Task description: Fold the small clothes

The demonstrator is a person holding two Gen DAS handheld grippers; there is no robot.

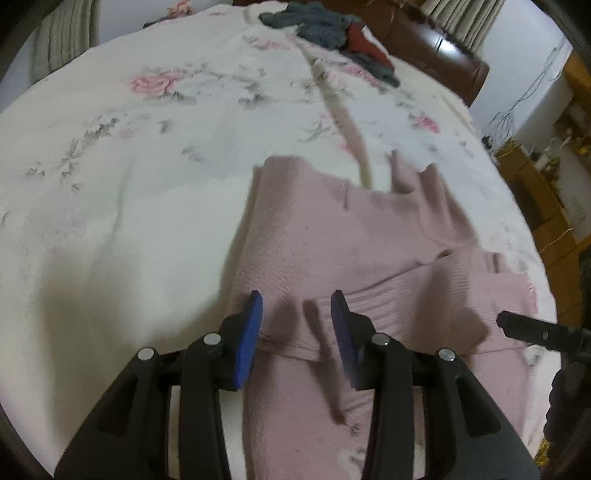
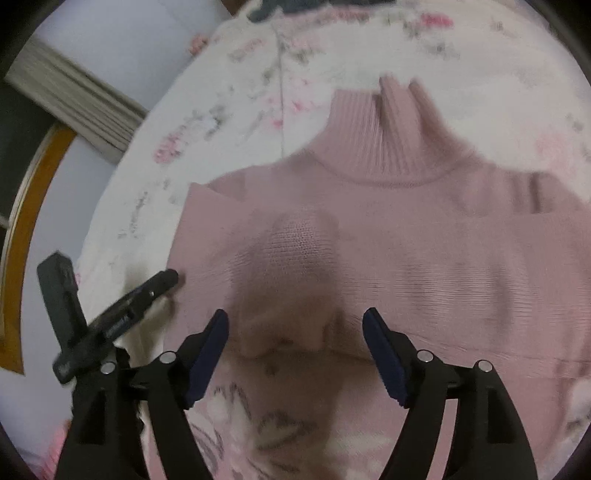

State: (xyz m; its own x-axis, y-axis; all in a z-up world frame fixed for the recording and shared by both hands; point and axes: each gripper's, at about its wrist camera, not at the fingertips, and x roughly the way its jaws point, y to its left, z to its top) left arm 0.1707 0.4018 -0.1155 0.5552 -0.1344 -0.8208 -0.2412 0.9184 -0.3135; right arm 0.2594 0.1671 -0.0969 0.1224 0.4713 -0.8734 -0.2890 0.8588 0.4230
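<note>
Sweater (image 2: 388, 236) in pink lies flat on the flowered bed (image 1: 147, 166), its sleeves folded in. Our left tool (image 1: 297, 332) and right tool (image 2: 295, 354) both stand apart, holding nothing; a shallow pinch may undo the folded sleeve.

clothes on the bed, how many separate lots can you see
2: a pink sweater spread flat near both grippers, and a dark heap at the far end of the bed. The heap mixes grey-blue and red cloth, so it may hold several pieces.
</note>
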